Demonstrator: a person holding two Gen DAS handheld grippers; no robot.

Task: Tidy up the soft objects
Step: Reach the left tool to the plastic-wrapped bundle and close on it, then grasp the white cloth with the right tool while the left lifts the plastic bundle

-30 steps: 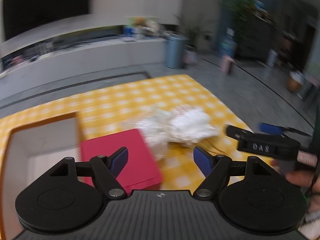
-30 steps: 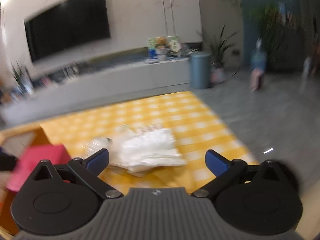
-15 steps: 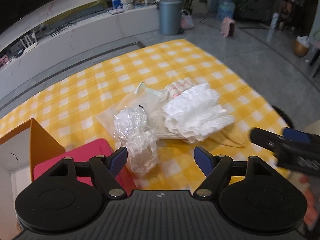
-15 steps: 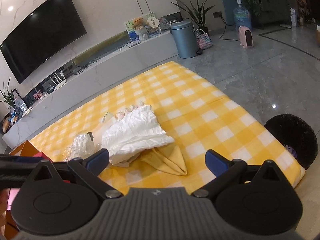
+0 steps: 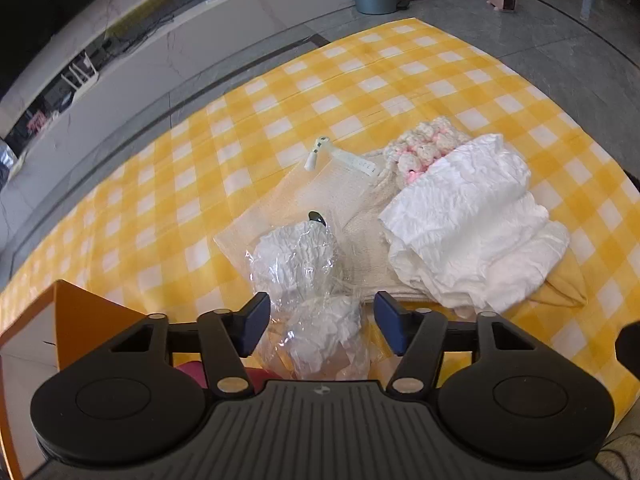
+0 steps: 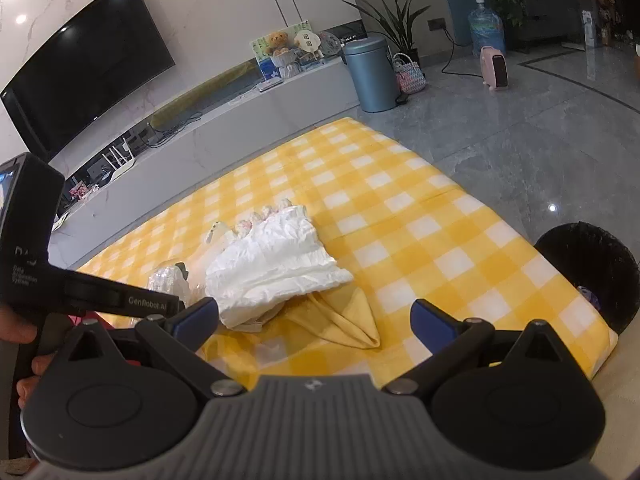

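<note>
Both views sharp, evenly lit indoors. Ceiling spots glare upper left in the right wrist view; one glints on the floor (image 6: pixel 552 207). Soft shadows. Strong fisheye bending at edges.

Readable text, right wrist view:
- "GenRobot.AI", pale print on the black arm of the left hand-held gripper (image 6: pixel 120 302), at the picture's left.
- Fainter small print lower on the same gripper's body, in three short lines; it seems to begin "Data", the rest too small to read.

Left wrist view:
- White tag (image 5: pixel 362 166) on the cream packet: a row of small marks, illegible.
</note>
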